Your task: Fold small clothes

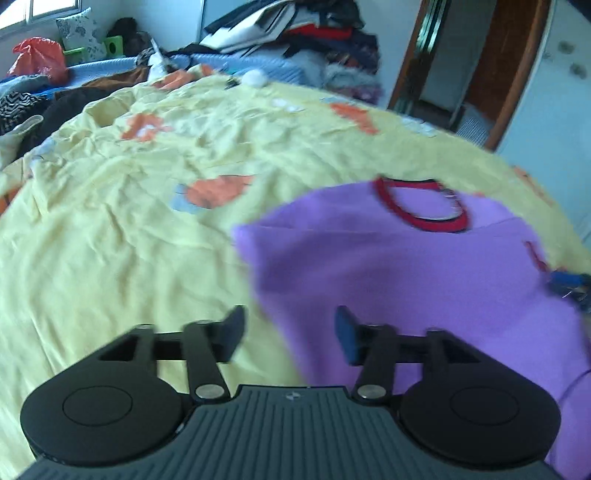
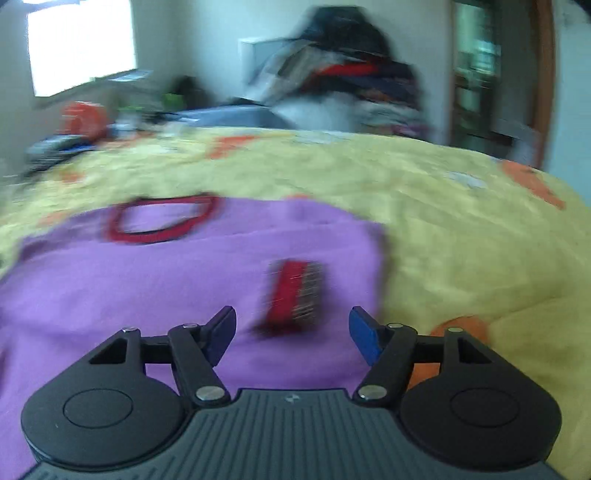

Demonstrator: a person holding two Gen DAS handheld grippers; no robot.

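Note:
A small purple shirt [image 1: 424,280] with a red-and-black collar [image 1: 421,203] lies on the yellow bedsheet [image 1: 110,240]. In the right wrist view the same purple shirt [image 2: 147,280] shows its collar [image 2: 162,219] and a red cuff [image 2: 295,295] folded in over its body. My left gripper [image 1: 290,332] hovers over the shirt's left edge, open, nothing between its fingers. My right gripper [image 2: 293,332] is open above the shirt's right part, just short of the red cuff, holding nothing. Both views are blurred by motion.
A tall heap of clothes [image 1: 314,33] rises at the far side of the bed. A red plastic bag [image 1: 37,59], a pillow [image 1: 77,35] and dark garments [image 1: 22,107] lie at the far left. A wooden door frame [image 1: 517,74] stands at right.

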